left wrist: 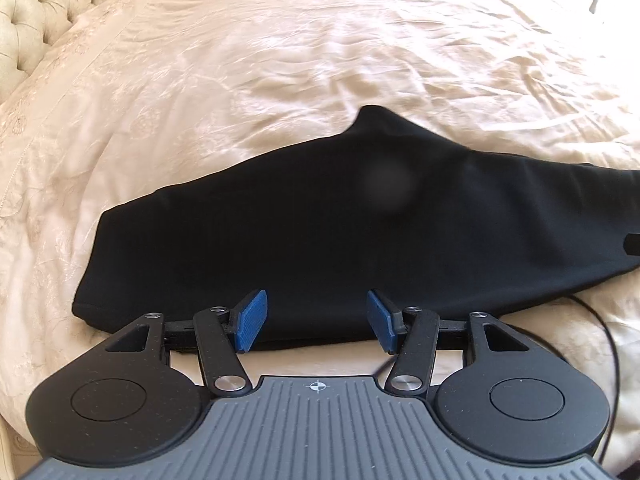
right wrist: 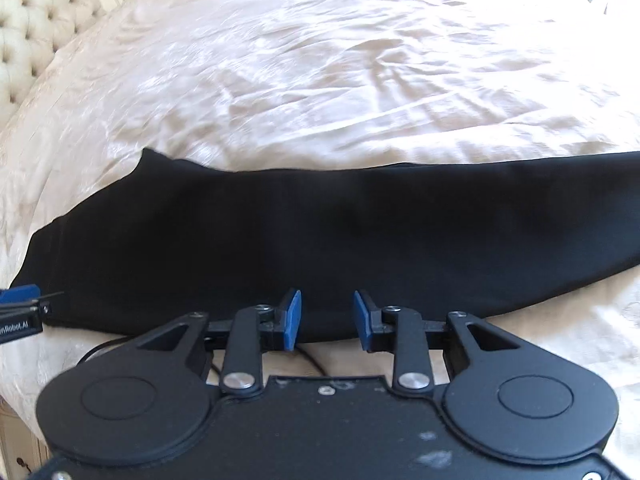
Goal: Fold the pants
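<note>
Pants [left wrist: 320, 240] black, flat along the bed's [left wrist: 280, 60] near edge, bare cream cover beyond, left gripper [left wrist: 316, 320] and right gripper [right wrist: 326, 320] both parted, empty

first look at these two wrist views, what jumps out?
The black pants lie as one long dark band across the pale, creased bedspread, near its front edge. Both grippers, left and right, point at that near edge with blue-padded fingers apart and nothing between them. A tufted headboard sits at the far left, and a thin black cable trails beside the pants.
</note>
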Motion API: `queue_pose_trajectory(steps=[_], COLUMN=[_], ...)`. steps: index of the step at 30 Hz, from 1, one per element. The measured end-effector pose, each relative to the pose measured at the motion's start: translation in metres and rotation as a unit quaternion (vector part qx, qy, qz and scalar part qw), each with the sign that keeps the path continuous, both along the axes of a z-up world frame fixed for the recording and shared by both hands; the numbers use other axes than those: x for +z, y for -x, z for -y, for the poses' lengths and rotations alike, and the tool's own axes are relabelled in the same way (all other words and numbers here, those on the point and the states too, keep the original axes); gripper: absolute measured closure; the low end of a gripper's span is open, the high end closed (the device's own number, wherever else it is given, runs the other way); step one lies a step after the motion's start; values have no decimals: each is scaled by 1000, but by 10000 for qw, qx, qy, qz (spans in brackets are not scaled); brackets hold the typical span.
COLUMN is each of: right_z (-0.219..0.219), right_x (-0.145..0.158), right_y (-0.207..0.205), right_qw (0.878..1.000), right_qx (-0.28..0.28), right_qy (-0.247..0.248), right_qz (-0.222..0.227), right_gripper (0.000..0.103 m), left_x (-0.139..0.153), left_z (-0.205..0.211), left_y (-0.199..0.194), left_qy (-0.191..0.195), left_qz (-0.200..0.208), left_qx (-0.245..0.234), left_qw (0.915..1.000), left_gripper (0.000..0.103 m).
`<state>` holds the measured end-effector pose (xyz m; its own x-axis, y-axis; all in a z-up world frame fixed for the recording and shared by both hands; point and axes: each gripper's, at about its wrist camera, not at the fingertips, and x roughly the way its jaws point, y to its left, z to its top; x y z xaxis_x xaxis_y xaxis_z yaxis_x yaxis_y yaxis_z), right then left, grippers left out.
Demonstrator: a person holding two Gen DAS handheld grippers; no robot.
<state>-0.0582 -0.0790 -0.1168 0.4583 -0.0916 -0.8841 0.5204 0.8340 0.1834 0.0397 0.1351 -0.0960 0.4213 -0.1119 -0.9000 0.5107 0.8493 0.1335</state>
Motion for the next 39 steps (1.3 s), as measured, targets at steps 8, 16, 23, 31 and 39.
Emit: queue_pose_trajectory(steps=[8, 16, 23, 31, 39], right_z=[107, 222, 273, 284, 287], right_x=[22, 12, -3, -18, -21], right_y=[87, 149, 160, 148, 150], right_qw=[9963, 9876, 9907, 9976, 9993], right_qx=[-721, -1342, -1194, -558, -321], right_qy=[473, 812, 652, 356, 170], right_qz=[56, -4, 47, 177, 25], right_gripper=[66, 64, 63, 63, 99], left_x=[-2, -4, 0, 0, -2], left_z=[107, 174, 196, 193, 202], left_y=[55, 77, 90, 95, 90], left_qy=[198, 270, 274, 56, 45], left_qz=[-111, -59, -310, -352, -438], left_qx=[-540, -1001, -821, -679, -655], left_qw=[9983, 9946, 9958, 9971, 9969], left_gripper=[49, 49, 49, 49, 49])
